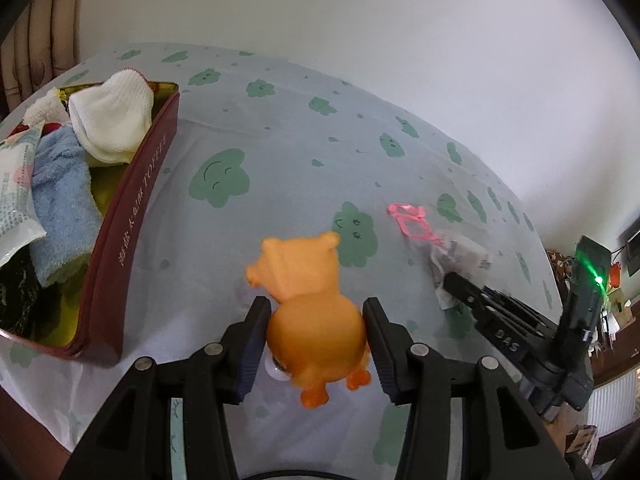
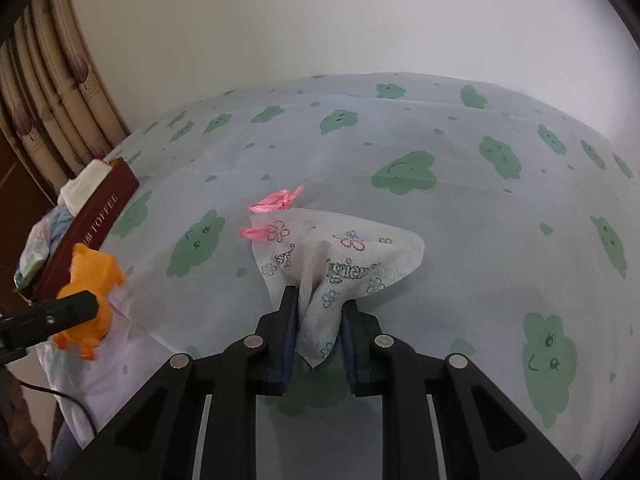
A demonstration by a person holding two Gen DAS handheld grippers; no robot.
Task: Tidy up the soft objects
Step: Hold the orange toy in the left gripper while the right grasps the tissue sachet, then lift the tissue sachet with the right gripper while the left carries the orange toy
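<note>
Left gripper (image 1: pixel 318 336): jaws pressed against both flanks of the orange toy animal (image 1: pixel 310 312), which looks lifted just off the tablecloth (image 1: pixel 280 140), head pointing away from the camera
Right gripper (image 2: pixel 318 312): jaws closed on a bunched fold of the printed tissue (image 2: pixel 340 264), most of the sheet fanning out ahead on the cloth
Pink ribbon (image 2: pixel 276 202): lying at the tissue's far edge, touching it; can't tell whether it's attached
Toffee tin (image 1: pixel 136 216): off to the left, already crowded with a white sock (image 1: pixel 112 120), a blue towel (image 1: pixel 60 200) and a wipes packet (image 1: pixel 16 188)
Risk, toy: the rounded, squashy body could squirt out of the pads if the squeeze shifts
Risk, tissue: thin paper held by one pinch may tear or slide free when raised, and the ribbon may be left behind
Risk, tin: with so little room, a drop could land on the heaped sock and roll back out
</note>
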